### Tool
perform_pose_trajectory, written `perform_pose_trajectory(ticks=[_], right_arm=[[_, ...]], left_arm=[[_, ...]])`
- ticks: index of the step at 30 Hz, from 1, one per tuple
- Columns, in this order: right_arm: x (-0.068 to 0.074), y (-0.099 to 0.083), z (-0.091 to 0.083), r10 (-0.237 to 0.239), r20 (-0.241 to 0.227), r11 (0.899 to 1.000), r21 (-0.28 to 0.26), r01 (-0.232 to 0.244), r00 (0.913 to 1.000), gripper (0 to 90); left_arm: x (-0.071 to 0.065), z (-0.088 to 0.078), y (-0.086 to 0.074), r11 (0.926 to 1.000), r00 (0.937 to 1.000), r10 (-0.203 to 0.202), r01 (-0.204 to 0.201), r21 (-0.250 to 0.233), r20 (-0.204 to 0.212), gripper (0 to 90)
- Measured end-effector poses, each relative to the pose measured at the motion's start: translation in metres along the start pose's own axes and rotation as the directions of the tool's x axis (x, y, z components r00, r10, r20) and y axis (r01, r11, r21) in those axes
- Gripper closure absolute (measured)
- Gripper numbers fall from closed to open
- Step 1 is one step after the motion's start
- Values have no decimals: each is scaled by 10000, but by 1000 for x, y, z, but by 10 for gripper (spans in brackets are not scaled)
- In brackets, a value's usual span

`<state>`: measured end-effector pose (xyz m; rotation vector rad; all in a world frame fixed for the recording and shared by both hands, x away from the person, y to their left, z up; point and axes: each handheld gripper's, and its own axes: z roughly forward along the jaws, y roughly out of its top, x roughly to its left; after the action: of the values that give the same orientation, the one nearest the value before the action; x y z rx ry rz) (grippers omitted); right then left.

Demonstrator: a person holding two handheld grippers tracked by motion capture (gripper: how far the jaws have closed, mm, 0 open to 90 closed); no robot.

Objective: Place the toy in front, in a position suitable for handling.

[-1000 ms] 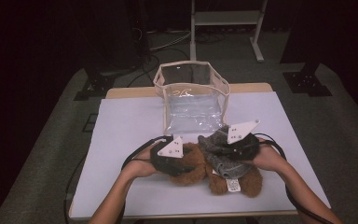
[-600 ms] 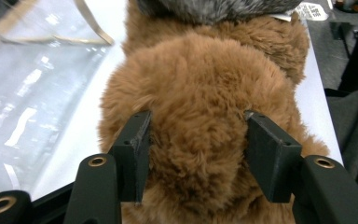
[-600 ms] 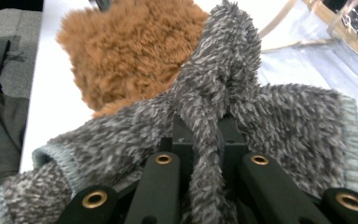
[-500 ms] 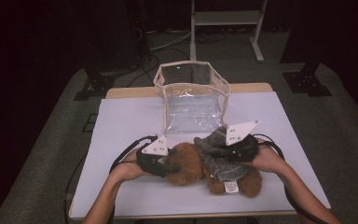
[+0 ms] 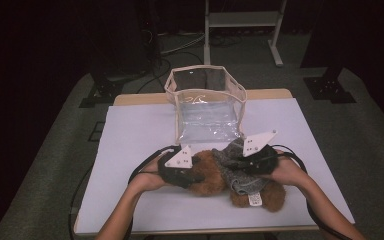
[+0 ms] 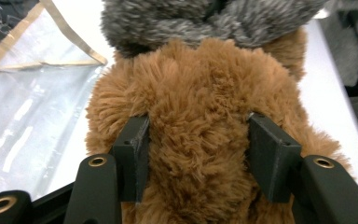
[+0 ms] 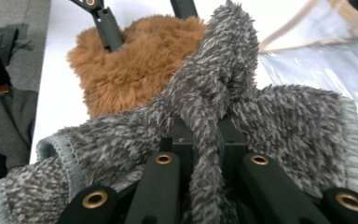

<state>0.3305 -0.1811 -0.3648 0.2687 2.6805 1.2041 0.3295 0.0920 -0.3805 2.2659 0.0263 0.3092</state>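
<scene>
Label (image 5: pixel 254 199) white on brown plush toy (image 5: pixel 211 173), print unreadable, grey garment (image 5: pixel 240 167).

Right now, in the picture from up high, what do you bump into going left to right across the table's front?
left gripper → brown plush toy → grey fuzzy garment → right gripper

I see my left gripper (image 5: pixel 194 175) swung out toward the table's left edge half a second back, now back in against the fluffy brown plush toy (image 5: pixel 207 172), jaws clamped on its fur. Left forearm angle shifted with it.
</scene>
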Motion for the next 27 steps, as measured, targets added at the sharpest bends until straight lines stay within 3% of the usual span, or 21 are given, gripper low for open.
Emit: perform_pose_trajectory(ticks=[4,8,12,16,18,21,25,27], right_arm=[[-3,-6,-4,272,212,9996,-107,-270,9994,813],[1,-8,-3,374,214,9988,-319,-367,9991,813],[10,0,-1,-31,21,10000,-85,32,10000,812],[10,19,-2,-303,-63,9992,-272,301,9995,810],[13,28,2,-450,-176,9981,-427,442,9988,810],[18,35,13,-791,-291,9967,-183,786,9964,810],[16,23,10,-936,-66,9946,440,938,9956,811],[14,14,4,-648,37,9971,411,646,9979,812]], left_arm=[[14,-1,8,9995,9998,98,-93,297,-148,423],[20,-11,3,9966,9968,-756,764,-300,255,392],[12,-3,-5,9935,9914,-1113,1127,-180,686,396],[-3,-1,-11,9941,9922,-1001,1029,-354,737,399],[-10,-1,-11,9956,9942,-797,830,-445,722,399],[-17,-1,-11,9969,9964,-611,638,-450,586,385],[-17,-10,-13,9964,9978,-615,627,-573,231,370],[-10,-20,-16,9927,9955,-948,943,-752,-27,362]])
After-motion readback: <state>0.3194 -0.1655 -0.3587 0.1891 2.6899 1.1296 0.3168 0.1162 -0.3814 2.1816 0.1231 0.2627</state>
